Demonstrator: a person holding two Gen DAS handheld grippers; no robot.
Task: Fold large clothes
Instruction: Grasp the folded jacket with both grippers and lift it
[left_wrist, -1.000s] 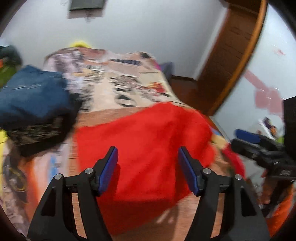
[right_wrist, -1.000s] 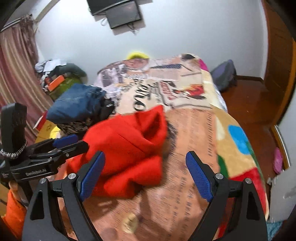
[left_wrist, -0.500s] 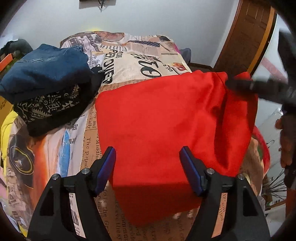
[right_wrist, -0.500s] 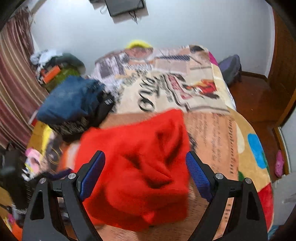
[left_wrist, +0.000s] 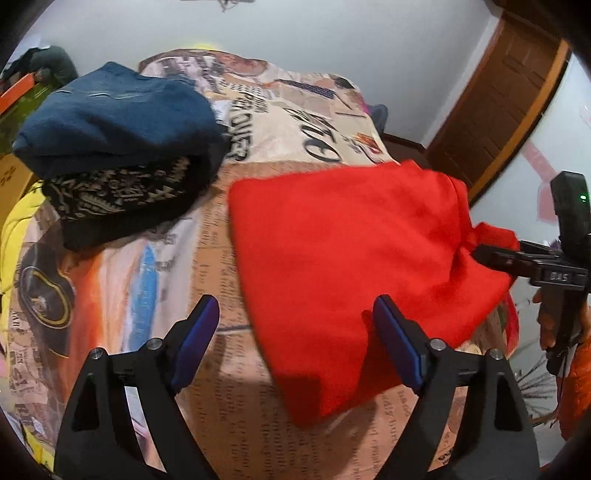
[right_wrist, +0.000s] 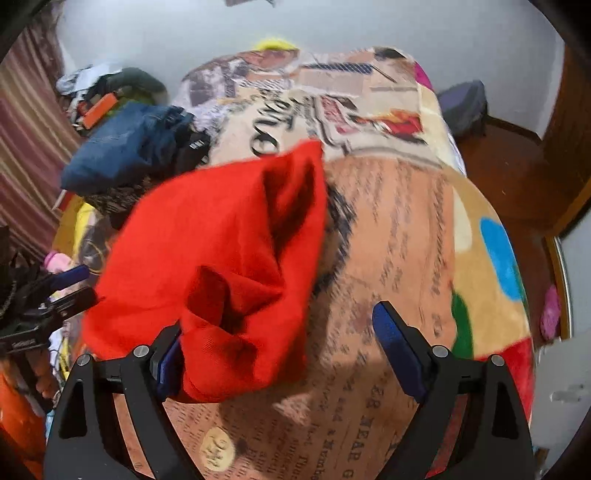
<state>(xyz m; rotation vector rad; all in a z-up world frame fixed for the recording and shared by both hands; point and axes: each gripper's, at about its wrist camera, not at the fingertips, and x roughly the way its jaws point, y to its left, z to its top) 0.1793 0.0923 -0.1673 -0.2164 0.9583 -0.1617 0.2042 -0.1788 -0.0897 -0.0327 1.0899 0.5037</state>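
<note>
A large red garment (left_wrist: 343, 254) lies folded on the printed bed cover (left_wrist: 258, 118). In the right wrist view the red garment (right_wrist: 221, 251) is bunched and raised, draped over my right gripper's left finger. My left gripper (left_wrist: 295, 339) is open, above the garment's near left edge, holding nothing. My right gripper (right_wrist: 277, 350) is open, with cloth resting against its left pad. In the left wrist view the right gripper (left_wrist: 517, 258) sits at the garment's right corner.
A stack of folded clothes, blue jeans (left_wrist: 110, 114) on top of a dark patterned piece (left_wrist: 122, 192), sits at the bed's left. A yellow item (left_wrist: 18, 229) lies at the left edge. A wooden door (left_wrist: 491, 107) stands at the right.
My left gripper has pulled back to the garment's near left edge. The right side of the red garment has lifted and bunched against my right gripper.
</note>
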